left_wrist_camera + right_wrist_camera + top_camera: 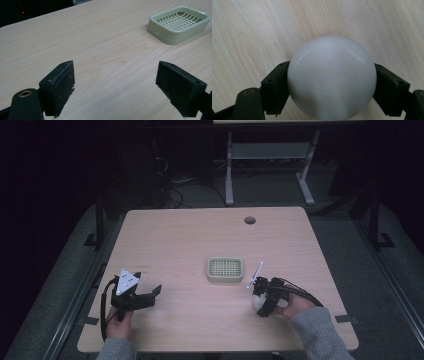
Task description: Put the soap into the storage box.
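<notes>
A round white soap bar [332,77] sits between the jaws of my right gripper [331,86], which press on both its sides just above the wooden table. In the high view that right gripper [262,303] is at the table's front right with the white soap [259,303] under it. A pale green soap dish [225,269] with a grid insert stands in the middle of the table, to the upper left of that gripper. My left gripper [150,296] rests at the front left, open, with bare table between its jaws [115,87]; the soap dish [178,23] lies ahead to its right.
The light wooden table [190,240] has a round cable hole [250,220] near its far edge. A thin white stick-like part [257,272] rises from the right gripper. Beyond the table stand a desk frame and cables on a dark floor.
</notes>
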The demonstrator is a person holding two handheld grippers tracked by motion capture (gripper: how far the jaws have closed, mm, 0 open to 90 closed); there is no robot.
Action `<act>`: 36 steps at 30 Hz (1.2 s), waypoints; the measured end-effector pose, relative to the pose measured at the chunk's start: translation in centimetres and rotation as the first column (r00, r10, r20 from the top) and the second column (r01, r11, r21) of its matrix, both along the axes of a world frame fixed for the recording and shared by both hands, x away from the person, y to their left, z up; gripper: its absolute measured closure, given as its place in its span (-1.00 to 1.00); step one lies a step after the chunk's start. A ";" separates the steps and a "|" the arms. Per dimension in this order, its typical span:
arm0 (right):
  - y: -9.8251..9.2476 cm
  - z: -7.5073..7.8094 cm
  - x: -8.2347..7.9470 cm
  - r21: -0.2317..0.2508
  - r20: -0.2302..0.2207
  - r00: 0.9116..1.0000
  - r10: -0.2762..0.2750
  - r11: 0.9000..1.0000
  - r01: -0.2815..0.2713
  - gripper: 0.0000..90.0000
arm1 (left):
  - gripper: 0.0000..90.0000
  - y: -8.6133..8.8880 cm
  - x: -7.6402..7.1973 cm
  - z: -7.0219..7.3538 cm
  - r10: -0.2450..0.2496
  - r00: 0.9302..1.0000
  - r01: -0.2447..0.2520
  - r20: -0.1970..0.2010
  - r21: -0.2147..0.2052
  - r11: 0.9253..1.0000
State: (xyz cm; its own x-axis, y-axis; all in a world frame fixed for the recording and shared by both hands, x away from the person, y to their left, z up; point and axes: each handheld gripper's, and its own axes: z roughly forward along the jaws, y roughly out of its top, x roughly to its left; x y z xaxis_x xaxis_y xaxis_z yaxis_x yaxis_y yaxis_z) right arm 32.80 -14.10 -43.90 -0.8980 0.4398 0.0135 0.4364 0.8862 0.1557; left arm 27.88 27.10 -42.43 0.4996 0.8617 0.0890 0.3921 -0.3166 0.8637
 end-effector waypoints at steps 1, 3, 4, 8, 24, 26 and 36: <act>0.0 0.0 0.0 0.002 -0.003 1.000 -0.001 1.000 0.001 -0.51 | -0.66 0.0 0.0 0.0 0.000 1.000 0.000 -0.001 0.000 1.000; -0.1 0.0 0.1 0.006 -0.013 1.000 -0.002 1.000 0.002 -0.51 | -0.66 -0.1 0.1 0.0 -0.002 1.000 0.002 0.001 0.000 1.000; -0.2 0.0 0.1 0.009 -0.018 1.000 -0.001 1.000 0.001 -0.51 | -0.66 -0.1 0.1 0.0 -0.004 1.000 0.004 -0.001 0.004 1.000; -0.4 0.5 0.1 0.040 -0.009 1.000 -0.007 0.999 0.008 -0.51 | -0.66 -0.1 0.1 0.0 -0.007 1.000 0.007 -0.001 0.007 1.000; -0.5 2.7 1.1 0.079 0.003 1.000 -0.020 0.997 0.020 -0.51 | -0.66 -0.2 0.1 0.0 -0.012 1.000 0.012 -0.003 0.013 1.000; -0.5 2.8 1.2 0.080 0.003 1.000 -0.020 0.997 0.019 -0.51 | -0.66 -0.2 0.1 0.0 -0.012 1.000 0.012 -0.001 0.015 1.000; 0.1 4.2 2.6 0.091 0.005 1.000 -0.014 0.996 0.013 -0.51 | -0.66 -0.2 0.1 0.0 -0.013 1.000 0.013 -0.001 0.013 1.000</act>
State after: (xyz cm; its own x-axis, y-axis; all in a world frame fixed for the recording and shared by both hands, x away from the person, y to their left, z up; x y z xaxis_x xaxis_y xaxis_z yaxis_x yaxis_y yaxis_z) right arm 35.41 -14.04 -39.75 -0.8922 0.4489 0.0492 0.4470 0.8624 0.2376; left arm 28.00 26.90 -42.45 0.5110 0.8538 0.0999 0.3890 -0.3333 0.8588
